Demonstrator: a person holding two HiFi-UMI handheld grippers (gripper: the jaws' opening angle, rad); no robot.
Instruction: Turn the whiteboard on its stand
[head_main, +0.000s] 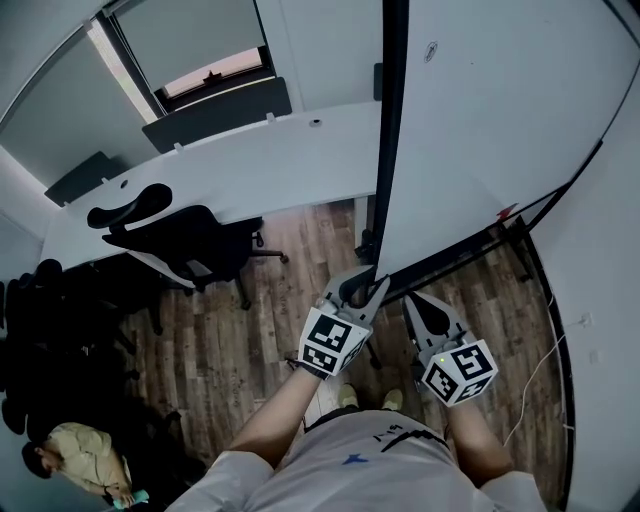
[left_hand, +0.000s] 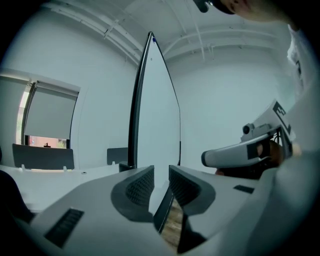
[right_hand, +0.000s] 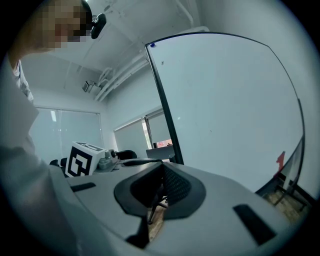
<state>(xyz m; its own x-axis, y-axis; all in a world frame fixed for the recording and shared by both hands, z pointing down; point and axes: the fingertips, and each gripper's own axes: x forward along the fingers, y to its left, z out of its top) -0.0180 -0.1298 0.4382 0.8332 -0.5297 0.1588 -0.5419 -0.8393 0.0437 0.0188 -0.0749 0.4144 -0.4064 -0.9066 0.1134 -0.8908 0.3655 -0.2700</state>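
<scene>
Slipping risked: whiteboard (head_main: 480, 130) edge is straddled only near its lower corner, so pads could be dragged off once panel is swung. Stand (head_main: 455, 262) could be shoved across wood floor (head_main: 220, 340) if board is pushed instead of pivoted. Right hand-held gripper (right_hand: 162, 170), kept just beside board face, could be struck by turning panel.

Left hand-held gripper (left_hand: 161, 172): jaws partly apart, closing; board's dark edge between them, firm press not yet seen.

Right hand-held gripper: jaws together, nothing held.

Whiteboard stood upright on stand, near white bench (head_main: 250, 170).

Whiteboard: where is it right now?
The whiteboard stands upper right in the head view, its near edge between the closing jaws of the left gripper, the white desk behind.
</scene>
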